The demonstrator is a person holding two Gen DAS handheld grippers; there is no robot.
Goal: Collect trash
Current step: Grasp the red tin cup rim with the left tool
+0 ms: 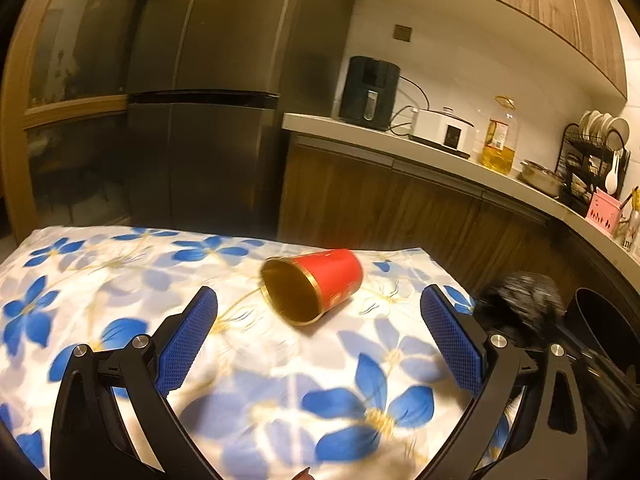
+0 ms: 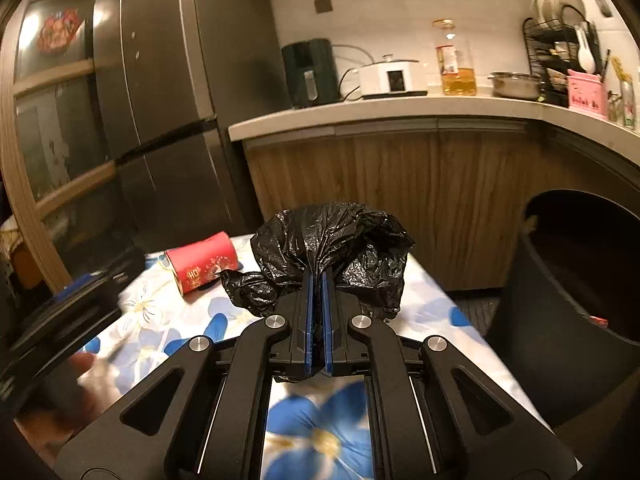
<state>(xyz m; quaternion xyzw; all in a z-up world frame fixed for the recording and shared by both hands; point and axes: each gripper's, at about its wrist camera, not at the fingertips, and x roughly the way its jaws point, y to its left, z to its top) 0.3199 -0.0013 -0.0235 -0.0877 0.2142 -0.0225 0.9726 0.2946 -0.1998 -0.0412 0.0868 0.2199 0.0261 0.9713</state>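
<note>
Right gripper: pads pressed together on crumpled black plastic bag, held above blue-flowered tablecloth; tall dark open-topped bin just right of table. Left gripper: spread wide, empty, aimed at tipped red paper cup with gold rim, mouth facing camera. Judgement: carry bag over bin mouth before letting go; approach cup across its wall, squeeze lightly to avoid crushing.

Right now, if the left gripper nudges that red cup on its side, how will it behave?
The red cup lies on its side on the floral tablecloth, so a sideways nudge would likely roll it, curving because it tapers. It looks like a thin paper cup, probably light and crushable under a hard squeeze. The left gripper is open, with the cup just ahead of its fingertips.
</note>
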